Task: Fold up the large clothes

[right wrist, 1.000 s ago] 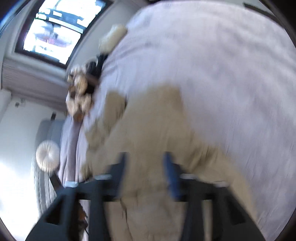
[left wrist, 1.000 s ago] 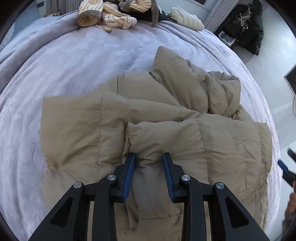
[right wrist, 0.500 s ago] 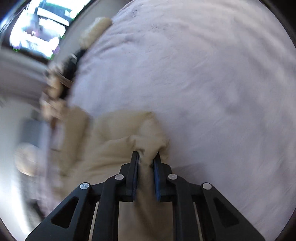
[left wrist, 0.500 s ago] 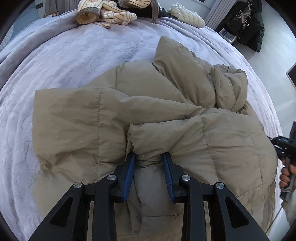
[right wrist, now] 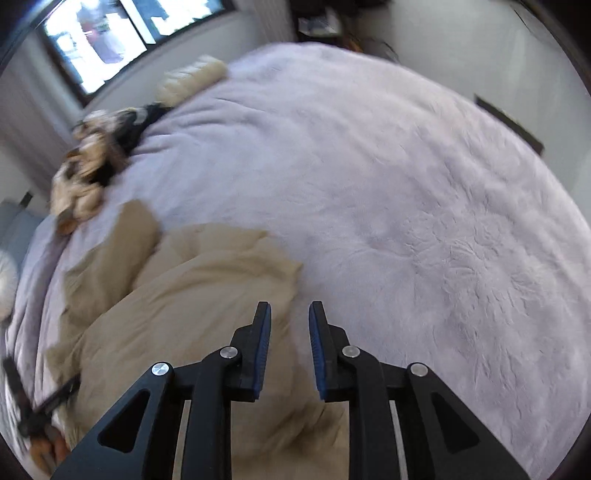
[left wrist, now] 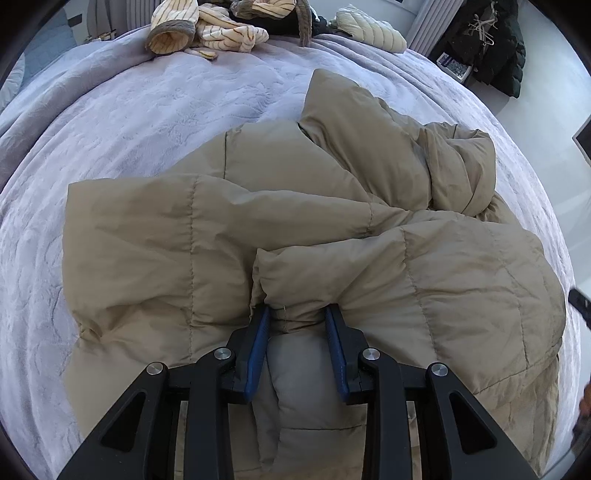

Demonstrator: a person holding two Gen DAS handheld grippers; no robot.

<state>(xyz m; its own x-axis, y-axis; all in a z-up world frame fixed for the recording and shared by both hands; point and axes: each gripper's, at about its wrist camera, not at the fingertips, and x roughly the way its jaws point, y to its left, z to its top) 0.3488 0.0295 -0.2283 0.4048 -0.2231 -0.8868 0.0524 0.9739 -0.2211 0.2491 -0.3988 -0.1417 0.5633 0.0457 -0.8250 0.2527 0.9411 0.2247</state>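
A large tan puffer jacket (left wrist: 258, 229) lies partly folded on the lavender bedspread (left wrist: 129, 110). My left gripper (left wrist: 297, 314) is shut on a bunched fold of the jacket's edge, the fabric filling the gap between its blue pads. In the right wrist view the jacket (right wrist: 177, 314) lies to the left and below. My right gripper (right wrist: 290, 310) is open and empty, just above the jacket's right edge where it meets the bedspread (right wrist: 406, 221).
A pile of striped cream clothes (left wrist: 207, 29) and a cream puffer garment (left wrist: 369, 29) lie at the bed's far edge. Dark coats (left wrist: 495, 44) hang at the far right. A window (right wrist: 110, 40) is behind the bed.
My right gripper has let go of the jacket edge, opened, and swung up. The left gripper has kept its hold; the jacket sits slightly flatter.
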